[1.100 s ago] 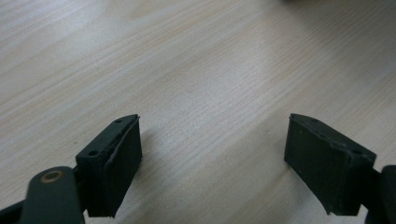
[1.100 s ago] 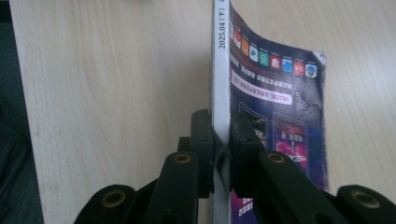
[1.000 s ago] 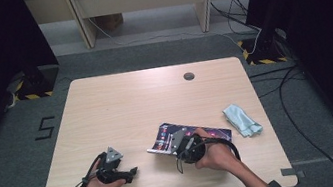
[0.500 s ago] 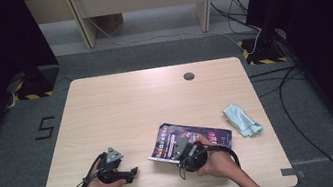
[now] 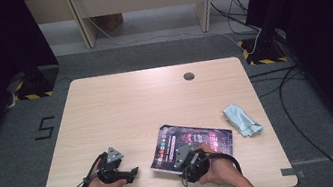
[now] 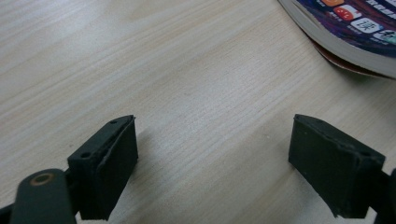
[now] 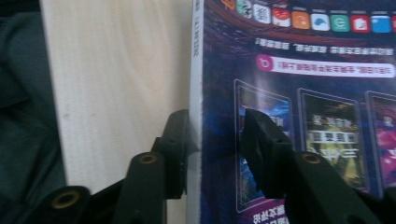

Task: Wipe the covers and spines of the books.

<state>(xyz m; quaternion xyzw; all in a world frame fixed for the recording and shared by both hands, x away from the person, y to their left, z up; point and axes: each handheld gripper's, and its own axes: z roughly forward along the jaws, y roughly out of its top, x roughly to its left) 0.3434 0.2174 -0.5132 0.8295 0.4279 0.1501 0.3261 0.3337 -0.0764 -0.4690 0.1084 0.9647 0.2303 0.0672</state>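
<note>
One magazine [image 5: 190,143], one cloth [image 5: 242,119], two hand-held grippers on the tabletop [image 5: 146,107].
Right hand-held gripper [image 7: 215,135] straddles the magazine's near edge, jaws just opening; left hand-held gripper [image 6: 212,154] rests beside it, jaws wide apart.

On the table [image 5: 121,110], the magazine [image 5: 212,137] lies in the lower right of the high view, the cloth [image 5: 242,119] just right of it. The right gripper [image 5: 183,155] sits on the magazine's lower edge; the left gripper [image 5: 133,170] rests lower left, well apart.
</note>
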